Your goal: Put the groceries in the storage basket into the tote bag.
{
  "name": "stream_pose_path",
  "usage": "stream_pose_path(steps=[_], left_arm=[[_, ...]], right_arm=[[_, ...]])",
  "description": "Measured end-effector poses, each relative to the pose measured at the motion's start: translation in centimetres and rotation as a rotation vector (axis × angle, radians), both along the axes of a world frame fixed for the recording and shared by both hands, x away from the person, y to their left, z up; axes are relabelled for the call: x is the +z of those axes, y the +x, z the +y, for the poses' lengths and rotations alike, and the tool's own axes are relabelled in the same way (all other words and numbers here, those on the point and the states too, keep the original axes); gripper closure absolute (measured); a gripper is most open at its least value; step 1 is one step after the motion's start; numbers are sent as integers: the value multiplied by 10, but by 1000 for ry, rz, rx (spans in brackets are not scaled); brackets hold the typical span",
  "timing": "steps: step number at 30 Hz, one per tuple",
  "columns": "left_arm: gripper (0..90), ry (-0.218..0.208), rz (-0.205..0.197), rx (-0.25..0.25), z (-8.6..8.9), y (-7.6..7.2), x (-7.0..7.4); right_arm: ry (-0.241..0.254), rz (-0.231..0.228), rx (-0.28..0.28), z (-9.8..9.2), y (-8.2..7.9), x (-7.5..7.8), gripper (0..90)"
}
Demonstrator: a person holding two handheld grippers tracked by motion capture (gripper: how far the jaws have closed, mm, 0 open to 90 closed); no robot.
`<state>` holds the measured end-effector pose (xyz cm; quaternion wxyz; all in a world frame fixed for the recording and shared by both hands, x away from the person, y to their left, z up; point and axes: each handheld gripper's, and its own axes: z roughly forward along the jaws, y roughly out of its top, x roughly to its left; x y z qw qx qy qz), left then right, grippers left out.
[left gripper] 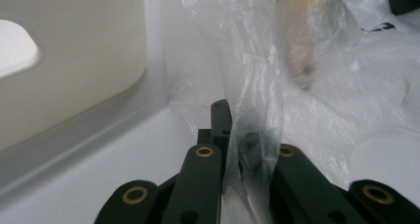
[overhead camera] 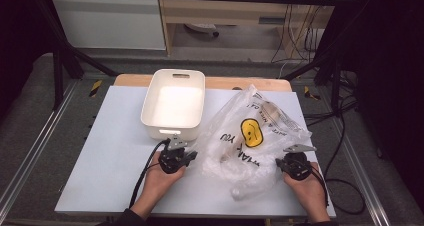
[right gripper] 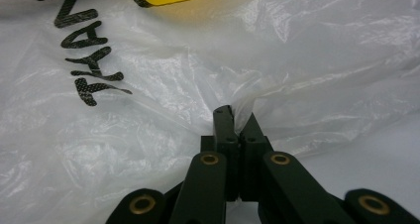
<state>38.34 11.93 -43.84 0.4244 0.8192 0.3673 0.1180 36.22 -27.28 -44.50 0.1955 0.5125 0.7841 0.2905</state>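
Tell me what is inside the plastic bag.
Through the clear plastic bag a pale brownish lump shows, blurred by the film. What it is, or whether more lies under the crumpled folds, cannot be told.

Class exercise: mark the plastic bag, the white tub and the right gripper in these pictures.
plastic bag (overhead camera: 250,132): high view, on its yellow smiley print.
white tub (overhead camera: 173,130): high view, on its near wall.
right gripper (right gripper: 236,120): right gripper view, at the shut jaw tips pinching the bag's film.
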Motion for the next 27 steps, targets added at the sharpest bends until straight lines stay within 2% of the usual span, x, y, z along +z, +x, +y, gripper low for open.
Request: stream_pose_path(steps=[4,11,14,16,18,22,24,27], left_arm=[[868,-11,6,-12,-2,-4,1],[884,-38,41,-71,-12,-17,3],[883,-41,46,-92,-15,-26,4],[883,-31,44,-98,-17,-31,4],[884,-29,43,-100,-19,-33,4],[884,-23,50,-102,-21,-35,1],[884,-20,52,-106,-21,-36,1],[884,-24,44,-98,-19,-35,2]], right_arm=[[-34,-29,-27,-9,16,1,900],[-68,-105,-98,-27,51,8,900],[-51,-91,-118,-33,58,6,900],[-16,-69,-111,-35,55,6,890],[8,-72,-107,-34,50,9,818],[62,-85,-115,-29,35,15,591],[66,-91,-116,-24,25,17,420],[82,-101,-121,-17,13,20,243]])
